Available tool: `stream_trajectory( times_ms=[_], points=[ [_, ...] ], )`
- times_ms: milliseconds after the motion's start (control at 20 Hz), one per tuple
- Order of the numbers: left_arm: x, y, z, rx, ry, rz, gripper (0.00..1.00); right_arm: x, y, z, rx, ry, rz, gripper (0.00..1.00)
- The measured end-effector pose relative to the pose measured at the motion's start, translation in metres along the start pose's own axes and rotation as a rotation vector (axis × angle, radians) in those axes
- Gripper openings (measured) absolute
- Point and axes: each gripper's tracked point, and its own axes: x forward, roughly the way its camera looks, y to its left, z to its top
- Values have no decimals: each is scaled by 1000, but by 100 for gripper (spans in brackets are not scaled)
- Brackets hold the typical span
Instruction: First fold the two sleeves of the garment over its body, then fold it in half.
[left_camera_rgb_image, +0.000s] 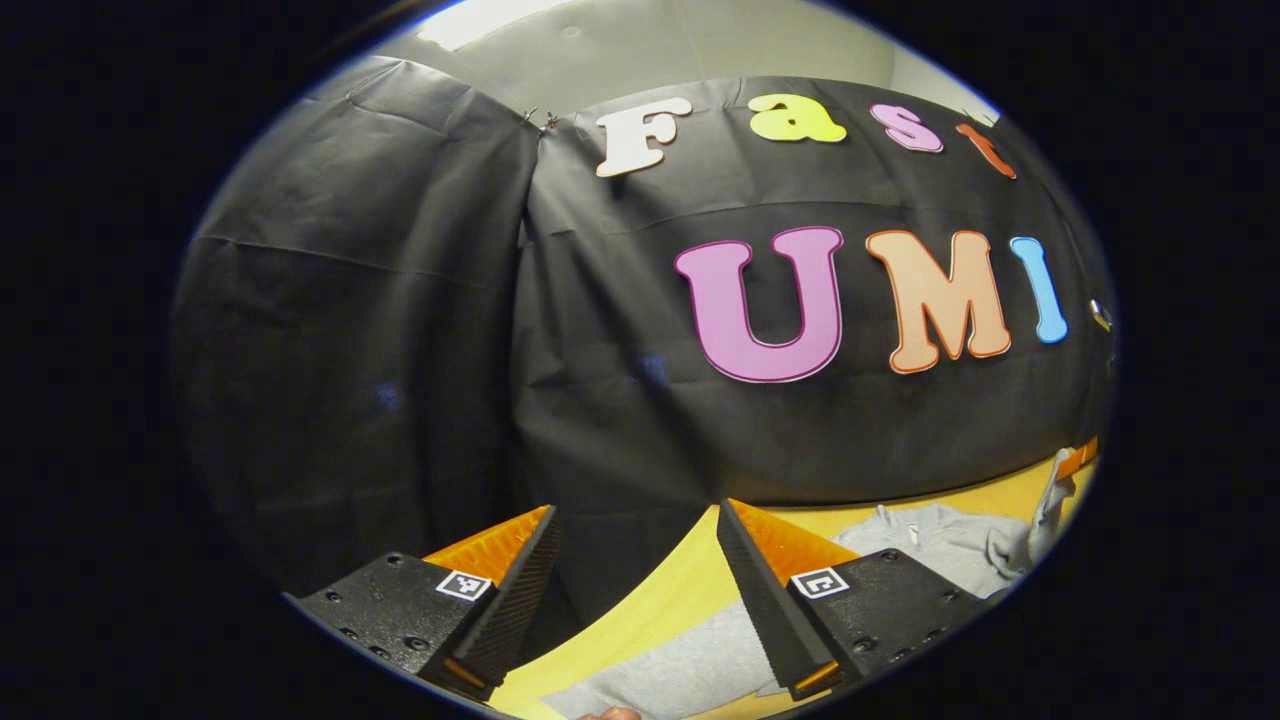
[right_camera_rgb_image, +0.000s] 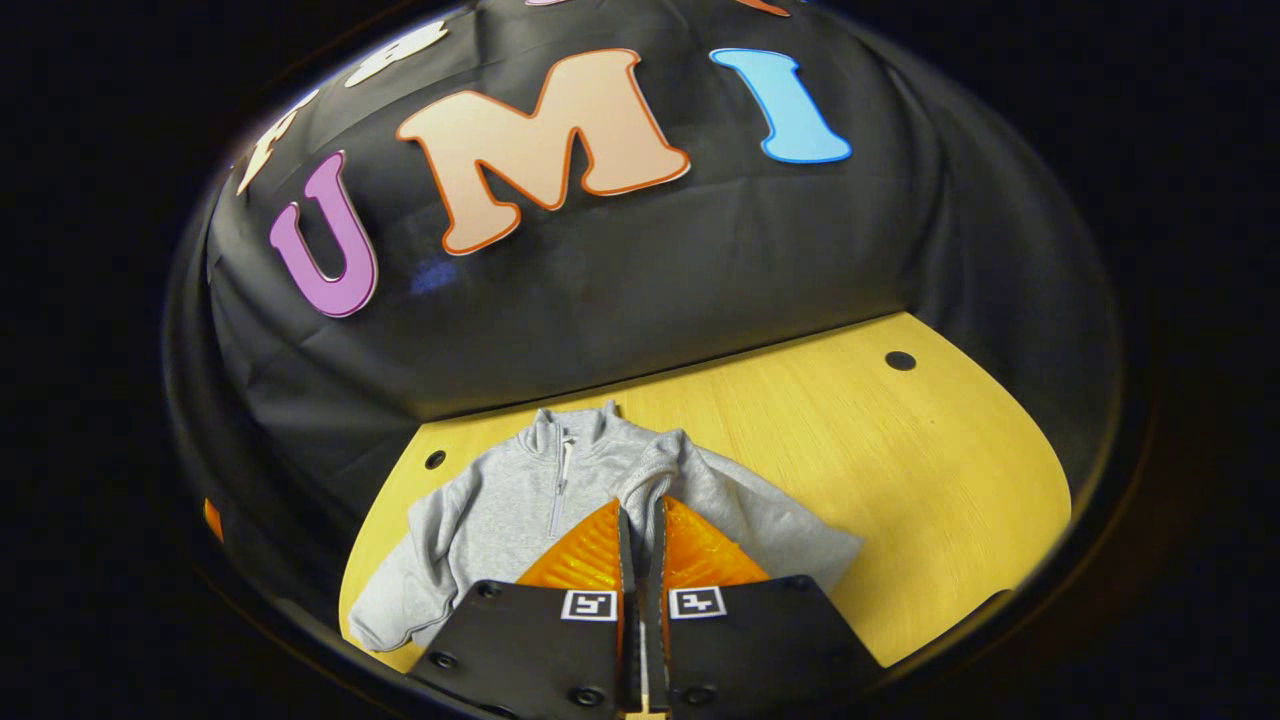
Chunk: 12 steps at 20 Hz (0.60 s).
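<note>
A grey quarter-zip sweatshirt (right_camera_rgb_image: 520, 500) lies face up on the yellow wooden table (right_camera_rgb_image: 900, 470), collar toward the black wall. In the right gripper view my right gripper (right_camera_rgb_image: 641, 510) is shut on the garment's right-hand sleeve (right_camera_rgb_image: 665, 465), holding it pulled in over the chest beside the zip. The other sleeve (right_camera_rgb_image: 400, 600) lies spread out to the left. In the left gripper view my left gripper (left_camera_rgb_image: 635, 560) is open with nothing between its fingers, held above the table edge with grey fabric (left_camera_rgb_image: 680, 670) below it. The lifted sleeve (left_camera_rgb_image: 1045, 510) rises at the far right.
The table has small round holes (right_camera_rgb_image: 900, 360) near its back edge, another (right_camera_rgb_image: 435, 459) left of the collar. The black cloth wall (left_camera_rgb_image: 400, 350) stands close behind the table. Bare tabletop lies to the right of the garment.
</note>
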Motion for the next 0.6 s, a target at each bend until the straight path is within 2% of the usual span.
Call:
stream_trajectory(
  times_ms=[600],
  points=[
    [15,62,-34,15,54,56,93,61,119,1,-59,-3,95,4]
  ],
)
